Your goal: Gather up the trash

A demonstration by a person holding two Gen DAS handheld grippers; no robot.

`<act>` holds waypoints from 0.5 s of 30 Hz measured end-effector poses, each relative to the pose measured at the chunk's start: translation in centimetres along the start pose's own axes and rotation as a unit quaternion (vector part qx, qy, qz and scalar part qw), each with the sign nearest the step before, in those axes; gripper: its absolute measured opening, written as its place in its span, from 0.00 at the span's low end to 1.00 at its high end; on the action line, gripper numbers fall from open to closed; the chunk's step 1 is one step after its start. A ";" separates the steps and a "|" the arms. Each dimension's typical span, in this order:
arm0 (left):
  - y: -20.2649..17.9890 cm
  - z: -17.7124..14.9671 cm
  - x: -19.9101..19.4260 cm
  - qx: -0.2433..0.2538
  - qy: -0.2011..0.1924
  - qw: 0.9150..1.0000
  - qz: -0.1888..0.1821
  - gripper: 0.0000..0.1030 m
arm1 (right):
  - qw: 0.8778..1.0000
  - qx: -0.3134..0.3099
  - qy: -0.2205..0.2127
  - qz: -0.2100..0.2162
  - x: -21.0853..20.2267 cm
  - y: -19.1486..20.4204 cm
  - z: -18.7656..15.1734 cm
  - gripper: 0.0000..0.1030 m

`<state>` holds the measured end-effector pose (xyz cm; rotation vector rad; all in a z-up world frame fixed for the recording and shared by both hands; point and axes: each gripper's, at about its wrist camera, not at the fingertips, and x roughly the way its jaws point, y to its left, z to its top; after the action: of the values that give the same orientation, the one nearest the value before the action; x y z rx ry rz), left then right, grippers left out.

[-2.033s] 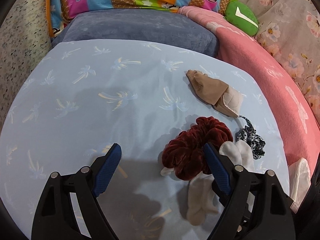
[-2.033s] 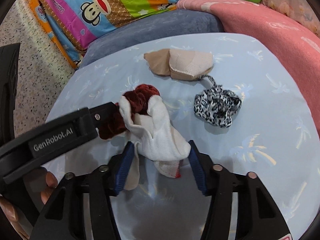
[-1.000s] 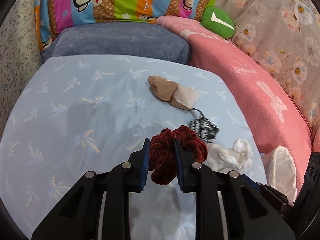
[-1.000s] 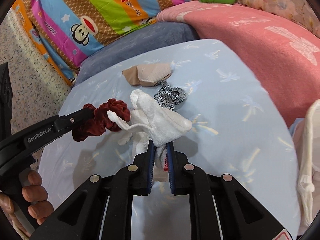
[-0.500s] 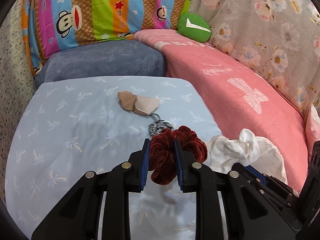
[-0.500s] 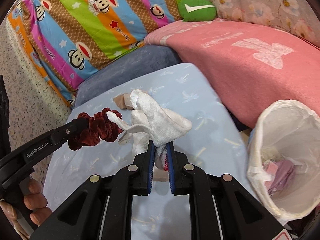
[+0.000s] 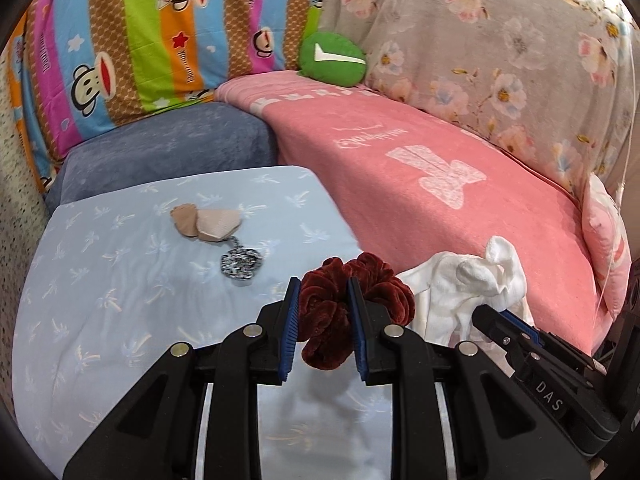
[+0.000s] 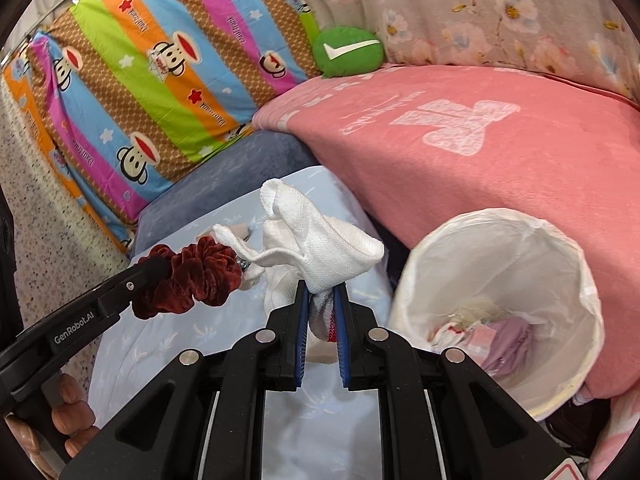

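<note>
My left gripper [image 7: 323, 292] is shut on a dark red velvet scrunchie [image 7: 340, 320], held above the light blue table [image 7: 120, 300]; the scrunchie also shows in the right wrist view [image 8: 192, 276]. My right gripper [image 8: 321, 294] is shut on a white cloth [image 8: 316, 240], held in the air left of a bin lined with a white bag [image 8: 500, 312] that holds some trash. The white cloth shows in the left wrist view [image 7: 468, 284]. A beige sock [image 7: 208, 222] and a black-and-white patterned scrunchie [image 7: 242, 264] lie on the table.
A pink blanket [image 7: 440, 184] covers the sofa on the right, with a green cushion [image 7: 334, 60] at the back. A grey-blue cushion [image 7: 168, 152] and a striped monkey-print pillow [image 7: 160, 40] lie behind the table. The floor is speckled [image 8: 36, 208].
Both grippers have lifted further and swung right with their loads. The table items have shrunk in view, and the bin now sits closer beside my right gripper.
</note>
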<state>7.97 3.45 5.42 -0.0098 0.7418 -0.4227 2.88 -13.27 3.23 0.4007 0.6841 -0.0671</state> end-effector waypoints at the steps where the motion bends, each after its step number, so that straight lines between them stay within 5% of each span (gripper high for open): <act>1: -0.5 0.0 0.0 0.004 0.000 1.000 -0.002 0.22 | 1.000 0.003 -0.003 -0.002 -0.5 -0.6 0.0 0.11; 15: -7.1 -0.4 0.5 0.059 0.012 0.997 -0.039 0.23 | 0.998 0.049 -0.030 -0.035 -4.5 -7.1 0.1 0.12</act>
<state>5.39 -3.19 5.88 0.0770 0.7403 -0.5402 -1.91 -20.15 3.68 0.4681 0.6364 -0.1790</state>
